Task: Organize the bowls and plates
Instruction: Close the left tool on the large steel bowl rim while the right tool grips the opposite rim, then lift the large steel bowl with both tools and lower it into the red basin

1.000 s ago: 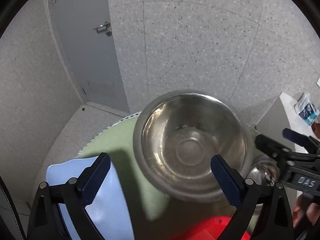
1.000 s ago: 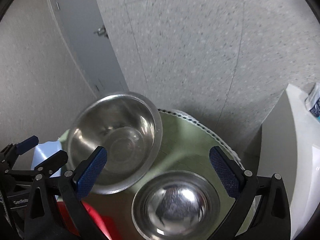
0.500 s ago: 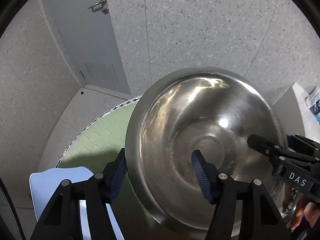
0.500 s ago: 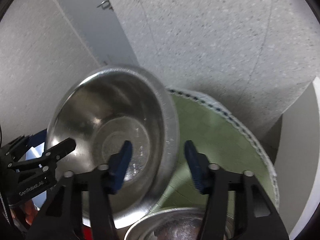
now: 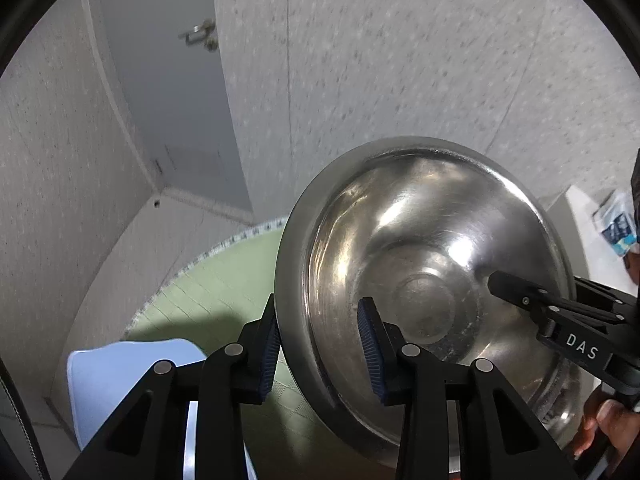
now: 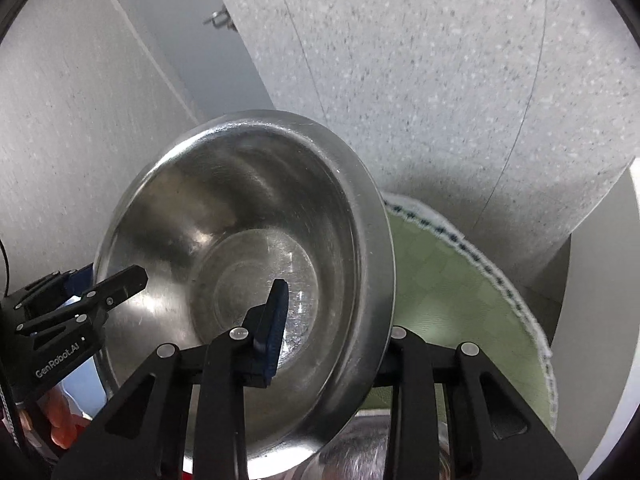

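Left wrist view: left gripper [image 5: 318,354] straddles the near-left rim of the steel bowl [image 5: 424,280], one blue pad outside the wall, one inside. Jaws closing, pads right at the metal; full contact hard to confirm. Bowl is tilted, lifted over the green mat [image 5: 224,280] on the round table, toward its far edge. Light blue plate [image 5: 120,376] lies at the mat's near-left edge.

Right wrist view: right gripper [image 6: 336,320] straddles the opposite rim of the same bowl [image 6: 240,240], inner pad against the inside wall, outer finger hidden behind the rim. Jaws closing here too. Second steel bowl [image 6: 352,456] sits below at the near edge, partly hidden. Grey door [image 5: 168,80] behind.
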Action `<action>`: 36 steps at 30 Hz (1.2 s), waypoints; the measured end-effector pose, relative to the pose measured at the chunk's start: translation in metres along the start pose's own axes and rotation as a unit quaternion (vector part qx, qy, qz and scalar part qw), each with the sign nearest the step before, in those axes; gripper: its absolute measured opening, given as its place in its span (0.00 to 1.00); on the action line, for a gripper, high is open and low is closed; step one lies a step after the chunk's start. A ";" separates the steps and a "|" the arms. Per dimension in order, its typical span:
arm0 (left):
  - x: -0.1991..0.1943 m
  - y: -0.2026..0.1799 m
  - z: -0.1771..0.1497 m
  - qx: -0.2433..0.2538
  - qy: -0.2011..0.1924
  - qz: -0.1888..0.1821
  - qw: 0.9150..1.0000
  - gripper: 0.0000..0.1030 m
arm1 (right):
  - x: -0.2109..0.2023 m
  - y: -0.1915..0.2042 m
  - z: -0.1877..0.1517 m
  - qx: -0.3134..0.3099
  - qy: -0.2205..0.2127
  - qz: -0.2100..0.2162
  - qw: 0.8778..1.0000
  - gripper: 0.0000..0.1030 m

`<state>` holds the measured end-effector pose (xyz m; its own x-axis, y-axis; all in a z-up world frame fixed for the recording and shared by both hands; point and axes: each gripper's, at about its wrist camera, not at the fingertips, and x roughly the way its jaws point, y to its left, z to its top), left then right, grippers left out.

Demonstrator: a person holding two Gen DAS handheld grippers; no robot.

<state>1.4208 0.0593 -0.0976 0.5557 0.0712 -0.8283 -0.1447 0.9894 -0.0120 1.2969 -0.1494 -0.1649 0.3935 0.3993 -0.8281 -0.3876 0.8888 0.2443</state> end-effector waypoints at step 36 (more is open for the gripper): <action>-0.198 0.055 -0.240 0.070 -0.027 -0.034 0.997 0.32 | -0.111 0.107 -0.215 0.022 -0.010 -0.077 0.997 0.30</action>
<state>1.1060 0.0694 -0.0683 0.6042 0.0070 -0.7968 0.0082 0.9999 0.0150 1.0332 -0.1470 -0.1555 0.4628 0.2605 -0.8473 -0.2848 0.9489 0.1362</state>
